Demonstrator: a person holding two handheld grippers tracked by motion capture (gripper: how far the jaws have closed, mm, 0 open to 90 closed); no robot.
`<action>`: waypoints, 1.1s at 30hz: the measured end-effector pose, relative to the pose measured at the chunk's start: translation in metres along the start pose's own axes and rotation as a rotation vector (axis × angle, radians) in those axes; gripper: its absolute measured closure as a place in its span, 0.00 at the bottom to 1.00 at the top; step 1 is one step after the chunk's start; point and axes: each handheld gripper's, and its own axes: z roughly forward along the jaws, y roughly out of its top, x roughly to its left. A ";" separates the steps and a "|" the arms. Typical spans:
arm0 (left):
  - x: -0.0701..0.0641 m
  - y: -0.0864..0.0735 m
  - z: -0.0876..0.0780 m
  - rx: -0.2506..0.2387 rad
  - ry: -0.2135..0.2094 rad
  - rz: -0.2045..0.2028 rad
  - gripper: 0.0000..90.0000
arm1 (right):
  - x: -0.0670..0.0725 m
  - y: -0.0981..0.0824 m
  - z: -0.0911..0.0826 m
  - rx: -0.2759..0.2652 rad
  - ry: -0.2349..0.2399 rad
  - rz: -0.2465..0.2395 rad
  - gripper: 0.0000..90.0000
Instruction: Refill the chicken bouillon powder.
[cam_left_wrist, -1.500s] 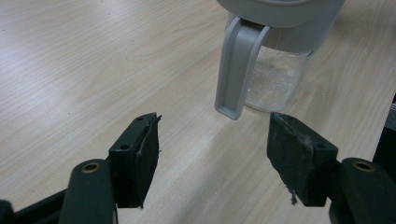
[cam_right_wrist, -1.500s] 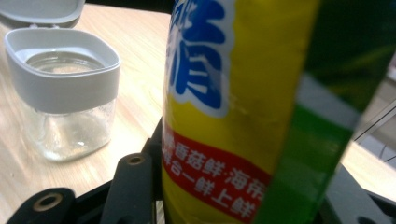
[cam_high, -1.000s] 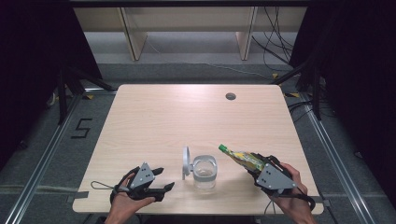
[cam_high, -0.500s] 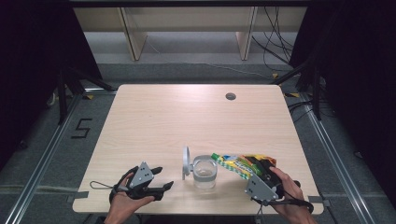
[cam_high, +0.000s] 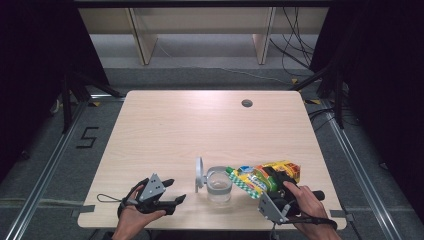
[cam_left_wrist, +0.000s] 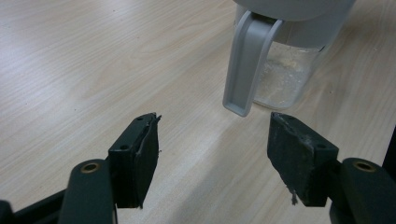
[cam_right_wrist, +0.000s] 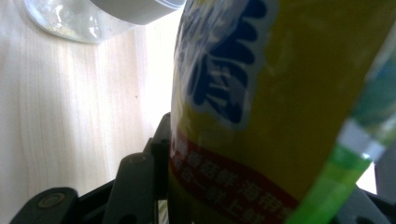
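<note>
A clear jar (cam_high: 219, 186) with a grey rim stands near the table's front edge, its grey flip lid (cam_high: 200, 172) raised on the left side. My right gripper (cam_high: 272, 184) is shut on a yellow and green snack bag (cam_high: 256, 177), which lies tilted with its green end at the jar's rim. In the right gripper view the bag (cam_right_wrist: 280, 93) stands between the black fingers (cam_right_wrist: 135, 186), with the jar (cam_right_wrist: 93, 18) beyond. My left gripper (cam_high: 174, 191) rests open left of the jar. Its jaws (cam_left_wrist: 212, 128) point at the jar (cam_left_wrist: 285, 70) and the grey lid (cam_left_wrist: 247, 65), with nothing between them.
The light wooden table (cam_high: 200, 125) has a round cable hole (cam_high: 246, 103) at the back right. A metal floor rail runs along each side of it, and shelving stands behind. The jar holds a little pale powder at its bottom.
My right hand has swung the bag down and leftward, from pointing up and away to lying with its end at the jar's rim. The left gripper has stayed still.
</note>
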 end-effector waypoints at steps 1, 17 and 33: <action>0.000 0.000 0.000 -0.002 -0.001 0.000 0.37 | -0.003 0.002 0.000 -0.006 -0.006 -0.048 0.63; -0.002 -0.001 0.000 0.004 0.003 -0.030 0.37 | 0.013 0.021 0.002 0.081 -0.064 -0.311 0.64; 0.000 0.000 0.001 0.003 -0.004 -0.002 0.37 | 0.016 0.027 0.004 0.113 -0.122 -0.476 0.64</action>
